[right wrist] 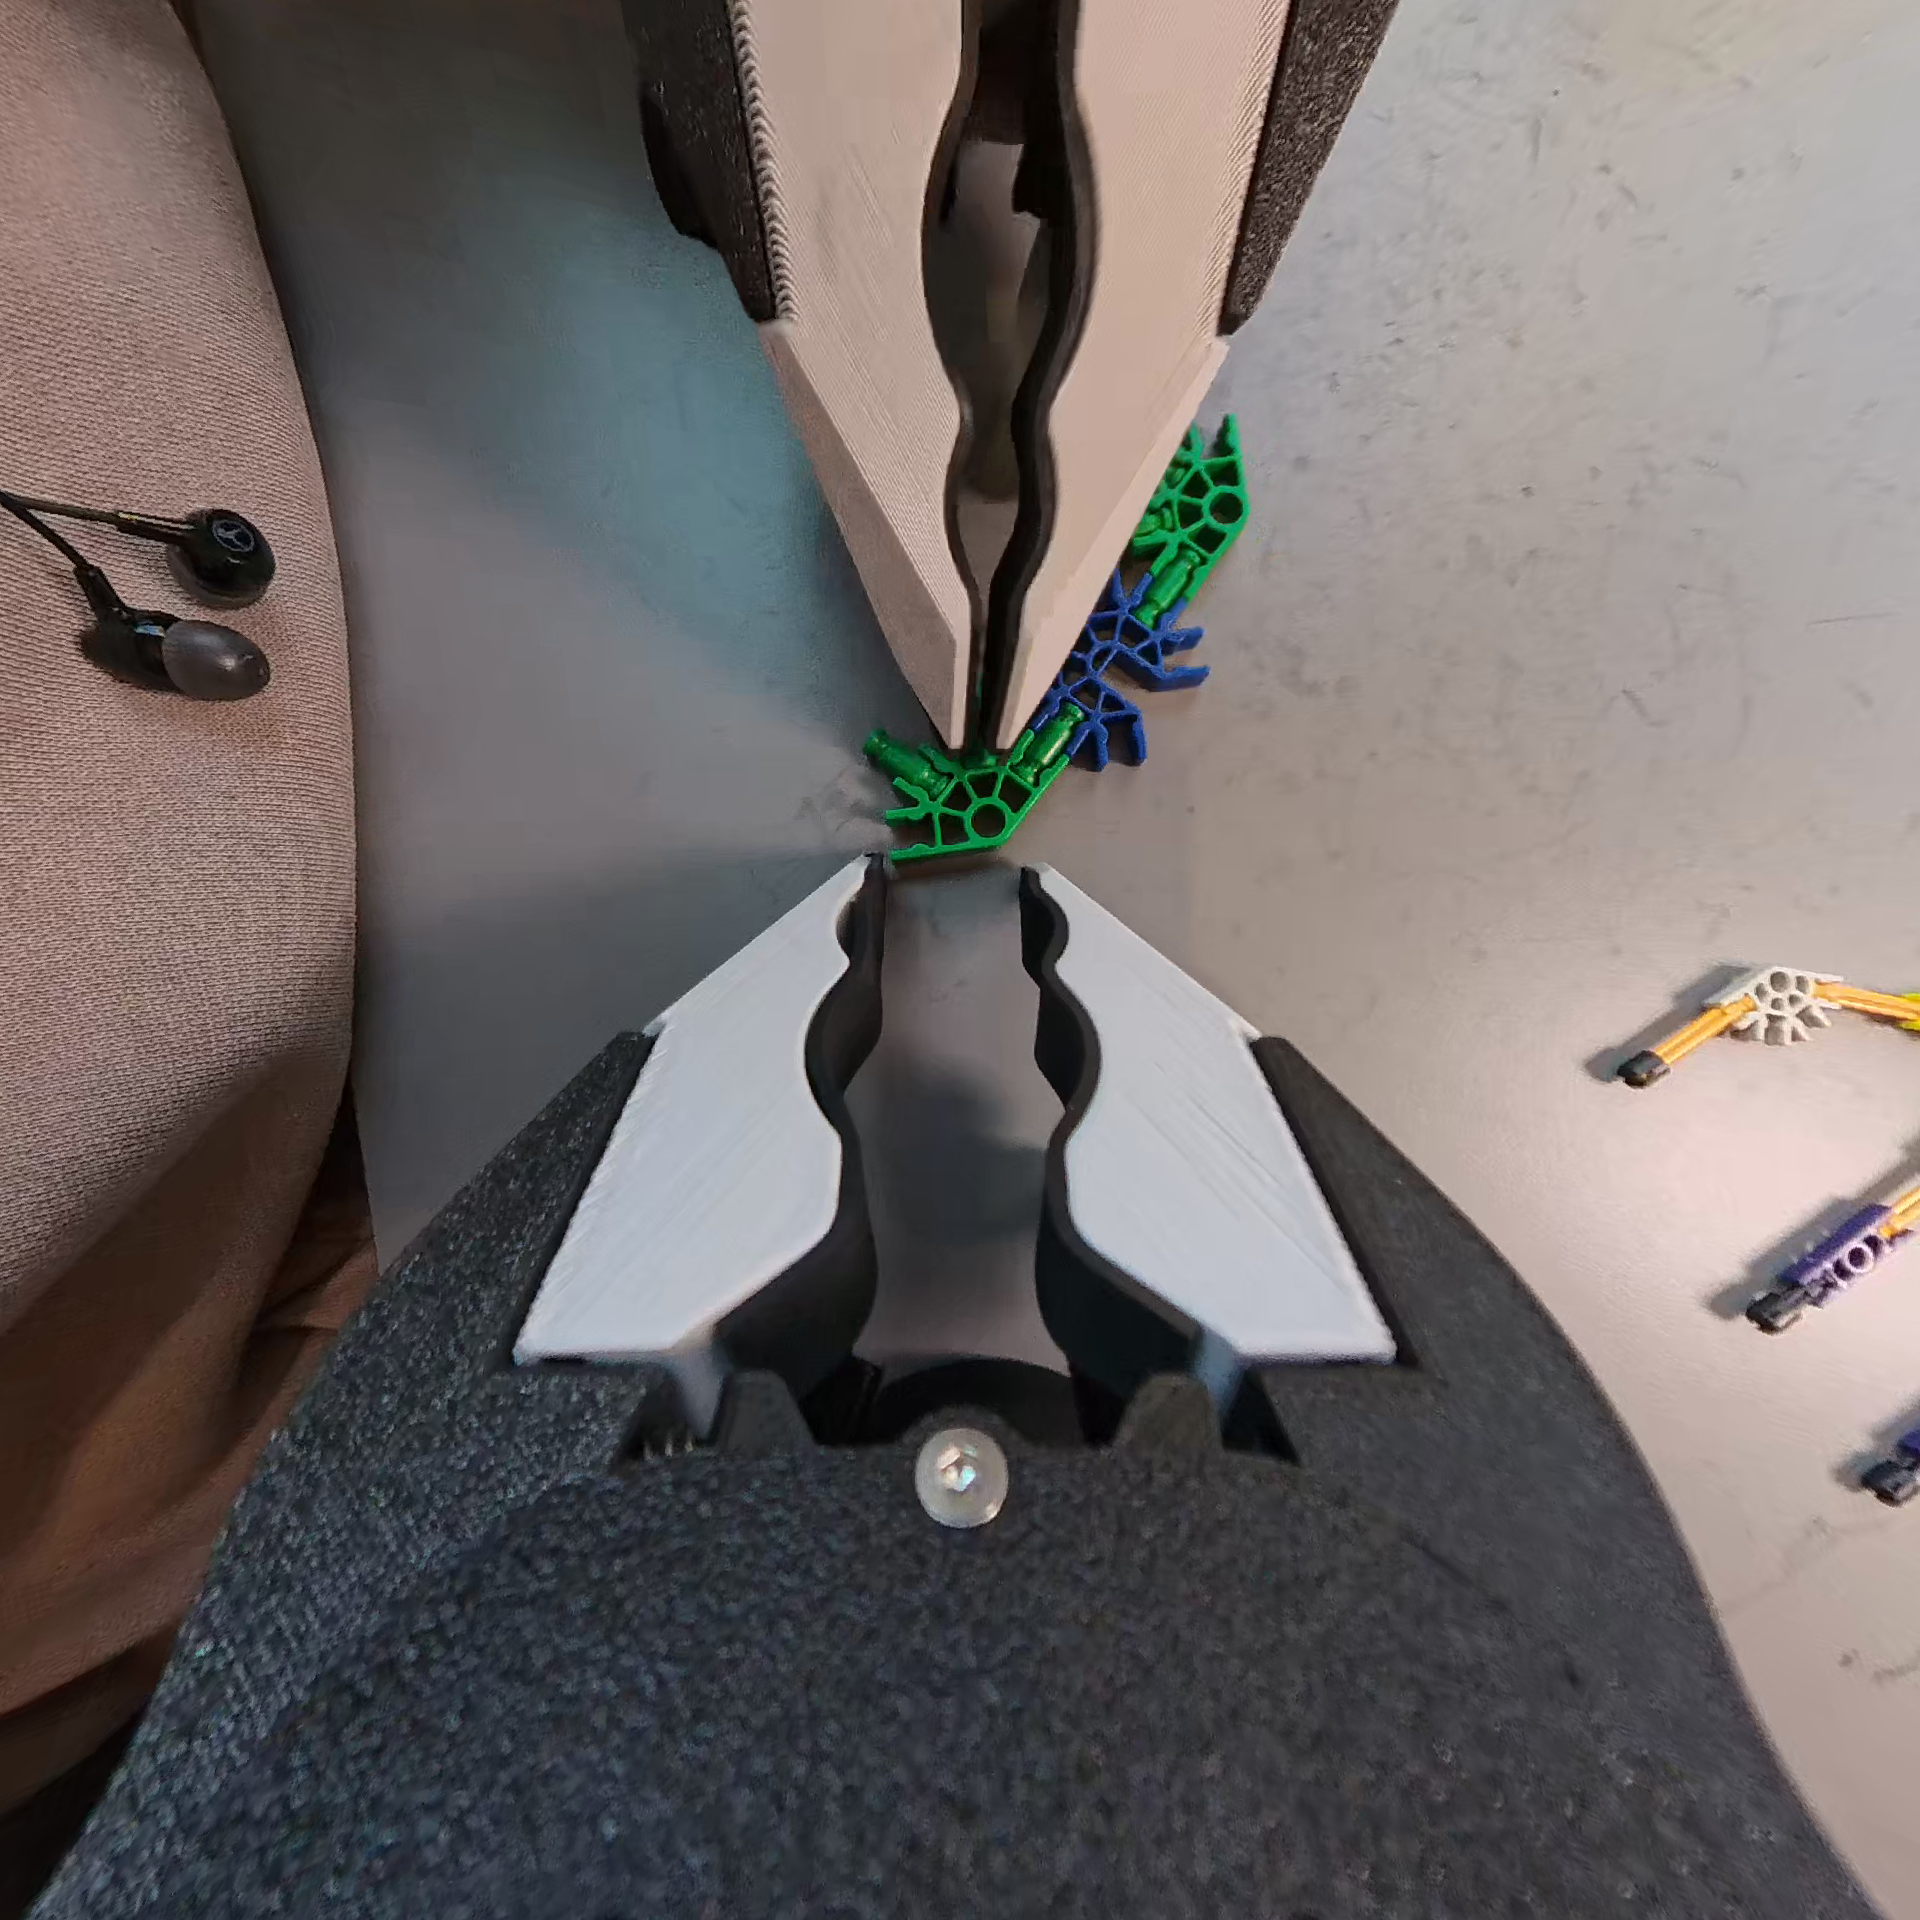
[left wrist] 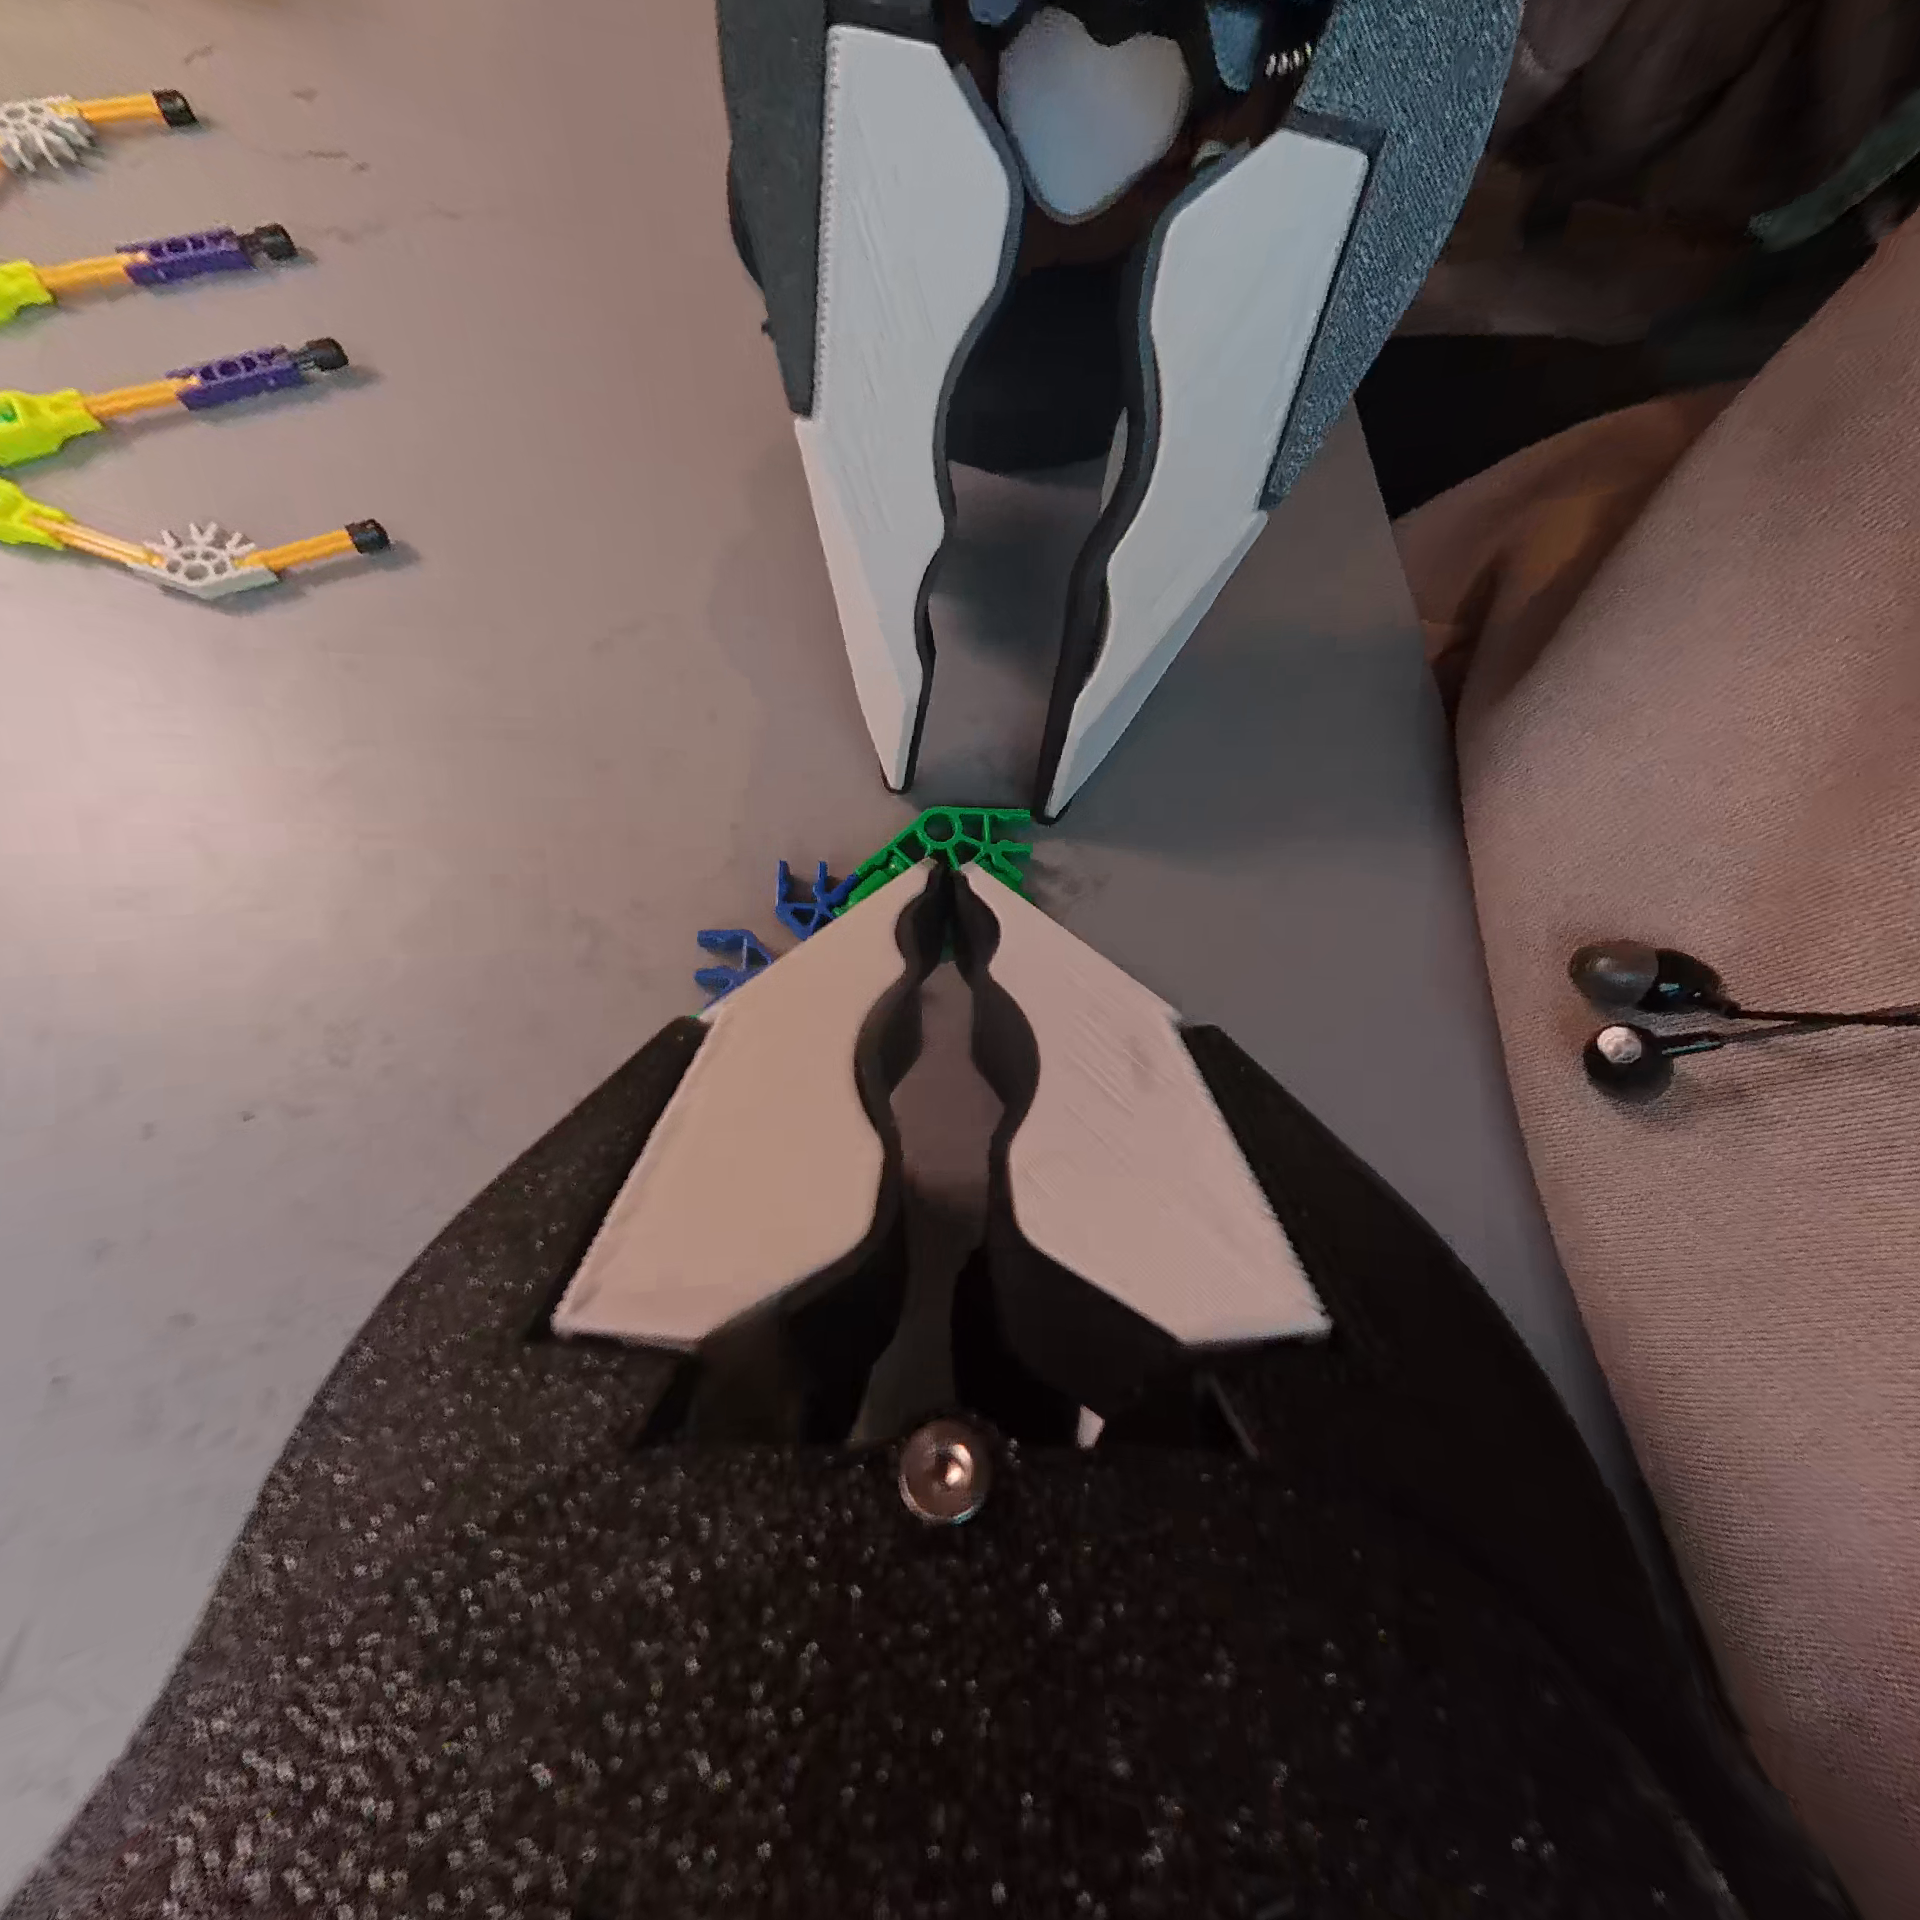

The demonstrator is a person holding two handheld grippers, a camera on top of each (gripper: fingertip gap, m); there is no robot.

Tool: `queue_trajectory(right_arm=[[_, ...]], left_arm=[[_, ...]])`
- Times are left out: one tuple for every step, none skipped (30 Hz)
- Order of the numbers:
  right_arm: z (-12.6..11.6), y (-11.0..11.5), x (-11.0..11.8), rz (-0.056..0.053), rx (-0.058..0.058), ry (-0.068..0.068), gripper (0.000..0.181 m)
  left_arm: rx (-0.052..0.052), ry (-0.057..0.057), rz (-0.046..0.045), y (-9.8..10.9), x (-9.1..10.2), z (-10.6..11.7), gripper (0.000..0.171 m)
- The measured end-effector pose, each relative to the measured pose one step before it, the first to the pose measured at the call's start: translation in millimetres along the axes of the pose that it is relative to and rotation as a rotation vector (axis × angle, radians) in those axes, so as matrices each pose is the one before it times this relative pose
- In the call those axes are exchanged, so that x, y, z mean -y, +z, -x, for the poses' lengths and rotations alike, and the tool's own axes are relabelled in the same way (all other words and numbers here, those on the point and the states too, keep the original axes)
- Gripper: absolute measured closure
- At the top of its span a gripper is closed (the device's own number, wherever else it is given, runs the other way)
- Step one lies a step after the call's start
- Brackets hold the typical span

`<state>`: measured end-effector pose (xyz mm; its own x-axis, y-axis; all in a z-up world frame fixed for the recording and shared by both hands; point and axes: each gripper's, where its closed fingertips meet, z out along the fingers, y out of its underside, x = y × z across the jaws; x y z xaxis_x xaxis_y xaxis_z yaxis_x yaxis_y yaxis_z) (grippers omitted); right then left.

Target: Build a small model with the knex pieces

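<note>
A chain of plastic construction pieces lies on the grey table: a green connector (left wrist: pixel 951 840) (right wrist: pixel 971 808), green rods, a blue snowflake connector (right wrist: pixel 1127 660) (left wrist: pixel 805 904) and a second green connector (right wrist: pixel 1205 499). My left gripper (left wrist: pixel 948 878) is shut on the near green connector; it also shows in the right wrist view (right wrist: pixel 982 732). My right gripper (right wrist: pixel 951 868) is open, its tips right at that connector's outer edge, facing the left gripper. It also shows in the left wrist view (left wrist: pixel 971 795).
Several yellow-rod assemblies with purple, grey and lime pieces (left wrist: pixel 208 249) (right wrist: pixel 1766 1008) lie on the table to the side. A pair of black earphones (left wrist: pixel 1621 1013) (right wrist: pixel 187 613) rests on beige fabric (left wrist: pixel 1714 1247) beyond the table edge. My two grippers' fingertips are within a few centimetres of each other.
</note>
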<state>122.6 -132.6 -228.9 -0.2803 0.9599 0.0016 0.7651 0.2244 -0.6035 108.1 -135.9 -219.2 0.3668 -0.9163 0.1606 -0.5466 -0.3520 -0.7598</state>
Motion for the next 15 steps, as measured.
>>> queue_trajectory(right_arm=[[-0.01,-0.02,-0.01,-0.0002,0.0012,0.0002,0.156],[0.02,-0.15,-0.21,0.0001,0.0029,0.0011,0.156],[0.1,-0.29,-0.26,0.0012,0.0047,0.0016,0.155],[0.19,-0.57,-0.52,0.0024,0.0055,0.0006,0.154],[-0.64,-0.71,-0.77,0.0038,0.0002,0.002,0.152],[-1.5,-1.04,-0.64,0.0025,-0.0041,0.0027,0.151],[-1.4,-1.36,0.18,-0.0029,-0.0025,0.004,0.151],[-0.41,-1.35,0.82,-0.0055,0.0032,0.0058,0.151],[-0.6,-1.16,1.34,-0.0072,0.001,0.0054,0.152],[-0.49,-0.88,1.42,-0.0049,-0.0009,0.0026,0.152],[-0.94,-0.58,1.81,-0.0052,-0.0037,0.0006,0.153],[-0.89,-0.41,2.69,-0.0087,-0.0042,0.0003,0.154],[-0.52,-0.4,3.56,-0.0127,-0.0016,0.0019,0.157],[0.58,-0.07,3.54,-0.0112,0.004,0.0021,0.16],[0.53,0.6,2.25,-0.0022,0.0034,-0.0001,0.162]], left_arm=[[-0.0174,-0.0236,-0.01868,-1.61,2.16,-0.87,0.167],[-0.0111,-0.0146,-0.02514,-2.16,3.37,-0.83,0.164],[0.0028,-0.0079,-0.02353,-2.75,3.45,0.77,0.162],[0.0084,-0.0044,-0.01797,-3.1,2.71,1.5,0.161],[0.0102,-0.0052,-0.0098,-3.26,1.6,1.99,0.159],[0.0114,-0.0056,0.00005,-2.83,0.02,2.1,0.159],[0.0114,-0.0012,0.00794,-1.84,-1.57,1.69,0.16],[0.0131,0.0064,0.01299,-0.68,-2.41,1.12,0.161],[0.0132,0.012,0.0151,0.76,-2.64,0.51,0.162],[0.0089,0.0138,0.01658,1.63,-2.44,-0.64,0.165],[0.0088,0.0122,0.01707,2.55,-1.93,-0.82,0.168],[0.0078,0.0108,0.01492,2.67,-1.2,-0.68,0.169],[-0.0001,0.0098,0.01091,2.5,-0.48,-1.55,0.169],[-0.004,0.0065,0.0076,2.19,0.22,-1.59,0.17],[-0.0002,0.003,0.00655,1.75,0.34,-0.58,0.171]])
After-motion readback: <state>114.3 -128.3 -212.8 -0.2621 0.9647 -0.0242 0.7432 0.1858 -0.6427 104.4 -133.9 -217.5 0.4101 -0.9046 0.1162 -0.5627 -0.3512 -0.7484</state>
